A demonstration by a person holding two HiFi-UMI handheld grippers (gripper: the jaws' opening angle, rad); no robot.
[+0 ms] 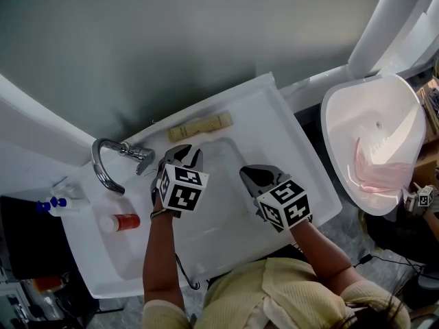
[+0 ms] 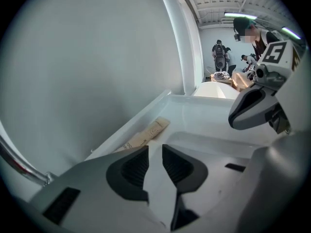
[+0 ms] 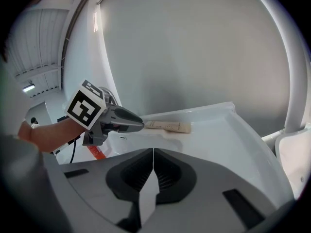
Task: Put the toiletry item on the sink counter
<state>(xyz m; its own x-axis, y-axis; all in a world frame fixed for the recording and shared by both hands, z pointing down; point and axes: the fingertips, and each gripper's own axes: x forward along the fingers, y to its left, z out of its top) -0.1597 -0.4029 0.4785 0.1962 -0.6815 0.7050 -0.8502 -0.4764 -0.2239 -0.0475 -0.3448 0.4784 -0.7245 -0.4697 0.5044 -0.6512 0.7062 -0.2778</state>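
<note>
tube lies at the back of the surface, long axis along the wall, just ahead of my left gripper, whose jaws are slightly apart and empty. my right gripper is farther off, jaws closed on nothing.

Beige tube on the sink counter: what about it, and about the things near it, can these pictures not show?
- beige tube: print too small in every view; near end hidden behind the left hand-held gripper in the left gripper view.
- red bottle: label too small in the head view; partly hidden behind the left hand-held gripper in the right gripper view.
</note>
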